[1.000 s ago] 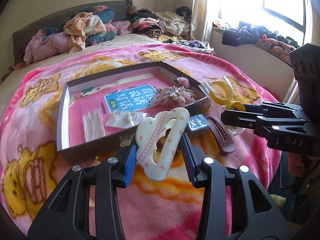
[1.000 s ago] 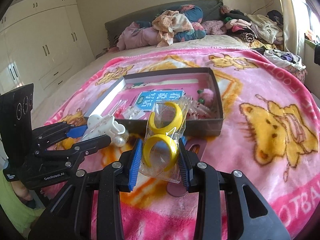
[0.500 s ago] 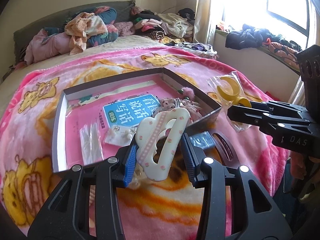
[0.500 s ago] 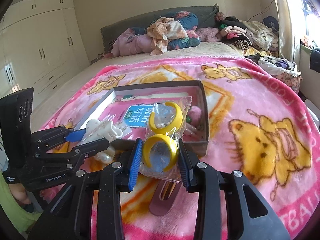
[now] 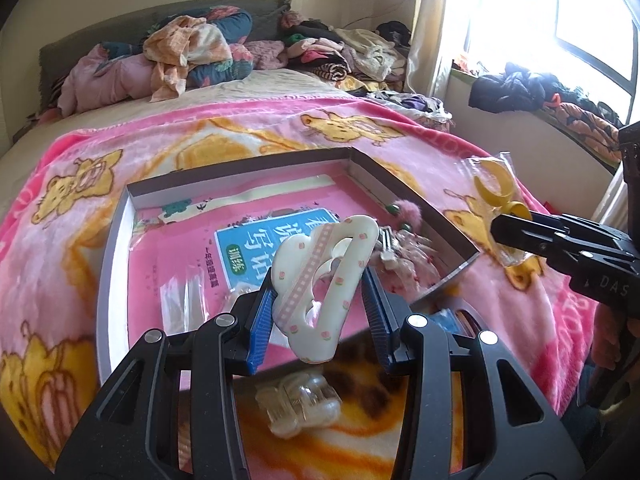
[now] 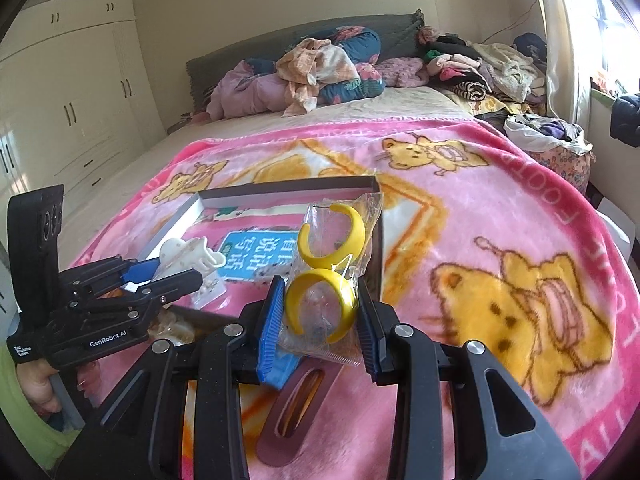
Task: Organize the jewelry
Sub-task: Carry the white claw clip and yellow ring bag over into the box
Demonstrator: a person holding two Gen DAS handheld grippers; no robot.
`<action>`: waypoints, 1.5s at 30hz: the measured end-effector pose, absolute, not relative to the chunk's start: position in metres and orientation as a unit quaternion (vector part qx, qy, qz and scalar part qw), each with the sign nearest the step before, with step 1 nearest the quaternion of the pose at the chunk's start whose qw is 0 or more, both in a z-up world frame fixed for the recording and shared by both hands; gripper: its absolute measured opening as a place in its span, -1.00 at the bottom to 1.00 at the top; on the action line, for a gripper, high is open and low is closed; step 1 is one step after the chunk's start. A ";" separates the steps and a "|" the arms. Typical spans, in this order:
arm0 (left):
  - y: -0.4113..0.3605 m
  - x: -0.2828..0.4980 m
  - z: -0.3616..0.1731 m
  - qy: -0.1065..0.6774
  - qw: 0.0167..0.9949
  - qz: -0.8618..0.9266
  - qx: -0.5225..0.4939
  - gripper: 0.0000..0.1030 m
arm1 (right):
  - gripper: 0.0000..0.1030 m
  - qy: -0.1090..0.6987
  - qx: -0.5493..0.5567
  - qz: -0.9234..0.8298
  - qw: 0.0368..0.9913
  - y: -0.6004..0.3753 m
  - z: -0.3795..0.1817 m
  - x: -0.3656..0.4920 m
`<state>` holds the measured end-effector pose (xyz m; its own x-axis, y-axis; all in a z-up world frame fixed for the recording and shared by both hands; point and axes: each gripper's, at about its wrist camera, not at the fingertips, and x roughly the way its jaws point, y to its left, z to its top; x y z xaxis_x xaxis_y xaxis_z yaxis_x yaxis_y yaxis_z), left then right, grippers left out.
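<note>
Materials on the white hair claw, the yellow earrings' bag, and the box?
White hair claw: looks like glossy hard plastic, smooth with a sheen and printed pink flowers. Bag around the yellow earrings: thin clear plastic film, crinkled, glinting. Box: probably cardboard, with thin flat matte grey walls.

Bed with pink blanket: what it carries.

Bed (image 6: 420, 104) covered at the near end by a pink blanket (image 6: 500, 208) with yellow bear print; beige sheet bare beyond it. Directly on the blanket: a shallow grey box (image 5: 116, 240), open-topped, pink-lined; just in front of its near wall a translucent hair claw (image 5: 298, 404), blurred; a mauve oval hair clip (image 6: 288, 420) lying flat near the front edge, with a small blue packet (image 6: 282, 372) touching its far end. At the head of the bed, a heap of clothes and bedding (image 6: 316, 72) against the dark headboard, spreading toward the window-side corner.
</note>
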<state>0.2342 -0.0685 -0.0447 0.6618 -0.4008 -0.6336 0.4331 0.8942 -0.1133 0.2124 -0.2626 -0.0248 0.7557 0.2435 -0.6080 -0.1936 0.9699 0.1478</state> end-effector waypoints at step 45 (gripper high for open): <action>-0.063 0.299 -0.075 0.383 0.908 -0.170 -0.024 -0.36 | -0.32 0.385 -0.028 0.148 0.911 -0.223 -0.071 0.293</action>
